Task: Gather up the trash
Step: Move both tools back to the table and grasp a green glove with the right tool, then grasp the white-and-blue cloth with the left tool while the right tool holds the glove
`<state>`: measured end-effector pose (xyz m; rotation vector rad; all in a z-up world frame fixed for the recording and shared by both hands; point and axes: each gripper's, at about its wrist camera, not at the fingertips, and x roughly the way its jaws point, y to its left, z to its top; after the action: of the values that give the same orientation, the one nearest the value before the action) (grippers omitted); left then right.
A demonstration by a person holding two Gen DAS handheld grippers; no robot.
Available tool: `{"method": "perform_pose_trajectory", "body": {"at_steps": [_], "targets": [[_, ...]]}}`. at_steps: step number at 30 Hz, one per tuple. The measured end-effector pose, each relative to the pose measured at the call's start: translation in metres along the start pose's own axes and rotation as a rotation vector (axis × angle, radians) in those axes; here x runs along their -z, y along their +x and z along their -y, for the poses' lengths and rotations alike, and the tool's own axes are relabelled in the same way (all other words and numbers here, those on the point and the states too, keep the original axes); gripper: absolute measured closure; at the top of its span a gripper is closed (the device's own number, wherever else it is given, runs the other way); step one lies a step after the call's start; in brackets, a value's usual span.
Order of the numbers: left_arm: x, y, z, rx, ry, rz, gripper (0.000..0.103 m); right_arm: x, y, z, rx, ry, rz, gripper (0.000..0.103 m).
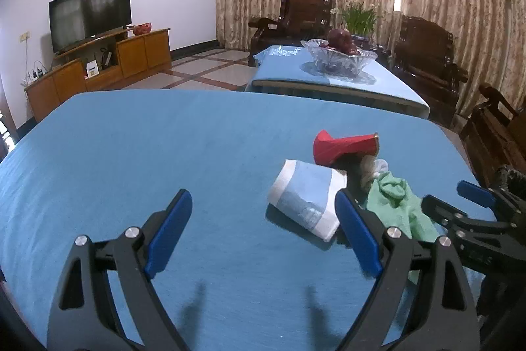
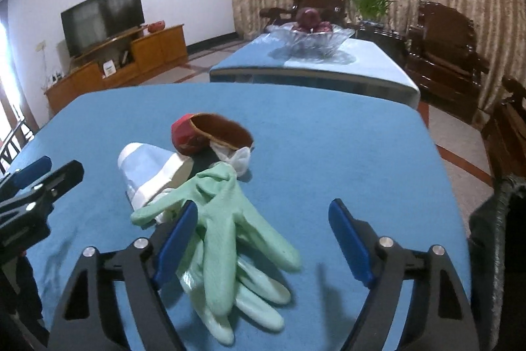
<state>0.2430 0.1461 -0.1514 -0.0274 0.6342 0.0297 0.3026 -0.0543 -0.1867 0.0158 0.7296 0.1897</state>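
A small heap of trash lies on the blue-clothed table [image 1: 131, 153] [image 2: 345, 137]. It holds a pair of pale green gloves [image 2: 223, 239] [image 1: 394, 199], a flattened white and light-blue carton [image 2: 148, 173] [image 1: 302, 196], a crushed red cup with a brown inside [image 2: 210, 130] [image 1: 342, 147] and a crumpled white scrap [image 2: 238, 158] [image 1: 371, 168]. My right gripper [image 2: 263, 206] [image 1: 460, 203] is open over the gloves, which lie by its left finger. My left gripper [image 1: 263, 199] [image 2: 42, 173] is open, the carton just ahead near its right finger.
Beyond the table's far edge stands a second blue-covered table with a glass fruit bowl [image 1: 338, 58] [image 2: 312, 38]. Dark wooden armchairs [image 1: 424, 55] line the right side before the curtains. A TV [image 1: 90, 13] on a wooden cabinet stands far left. Something dark shows at the right edge [image 2: 506, 219].
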Motion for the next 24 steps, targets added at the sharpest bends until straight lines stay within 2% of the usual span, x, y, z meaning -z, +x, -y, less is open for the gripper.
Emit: {"method": "perform_pose_trajectory", "body": {"at_steps": [5,7,8,9,13,19,24], "targets": [[0.003,0.008,-0.003,-0.004,-0.01,-0.015,0.017,-0.003,0.022,-0.005,-0.038,-0.024,-0.051,0.034],[0.003,0.01,-0.003,-0.004,-0.011,-0.019,0.017,-0.001,0.028,-0.006,-0.079,-0.027,-0.081,0.046],[0.003,0.012,-0.003,-0.003,-0.011,-0.02,0.017,0.0,0.03,-0.007,-0.107,-0.024,-0.091,0.061],[0.004,0.013,-0.003,-0.001,-0.011,-0.022,0.017,0.001,0.031,-0.008,-0.154,-0.019,-0.105,0.071],[0.003,0.018,0.001,0.011,-0.007,-0.029,0.017,0.002,0.021,-0.006,-0.171,-0.036,-0.082,0.09],[0.003,0.03,0.013,0.047,-0.007,-0.055,0.017,-0.001,-0.006,0.017,-0.108,-0.016,-0.025,0.093],[0.004,0.046,0.03,0.063,0.019,-0.078,0.017,-0.001,-0.013,0.042,-0.057,0.021,-0.021,0.093]]}}
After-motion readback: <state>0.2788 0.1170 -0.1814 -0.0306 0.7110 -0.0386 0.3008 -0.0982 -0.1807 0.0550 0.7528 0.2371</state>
